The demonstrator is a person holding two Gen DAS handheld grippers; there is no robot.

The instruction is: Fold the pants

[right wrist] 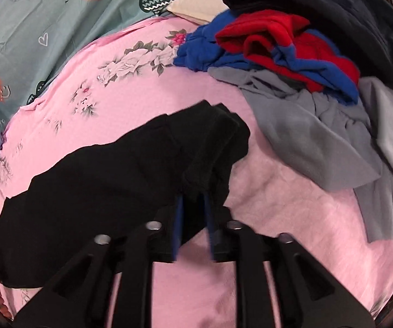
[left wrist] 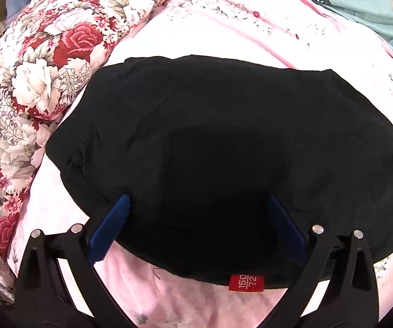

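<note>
The black pants [left wrist: 210, 136] lie on the pink floral bedsheet [left wrist: 196, 30], with a red size tag [left wrist: 246, 283] at the near edge. My left gripper [left wrist: 199, 199] is open, its blue fingers [left wrist: 111, 224] spread wide over the near part of the pants. In the right wrist view the pants [right wrist: 100, 180] stretch from lower left to centre. My right gripper [right wrist: 193, 202] is shut on a bunched end of the pants and holds it raised above the sheet [right wrist: 278, 191].
A rolled floral quilt [left wrist: 32, 82] lies along the left. A teal heart-print cover [right wrist: 46, 27] lies at the back. A pile of clothes, grey [right wrist: 319, 125], red and blue [right wrist: 278, 46], and dark navy [right wrist: 333, 8], sits at the right.
</note>
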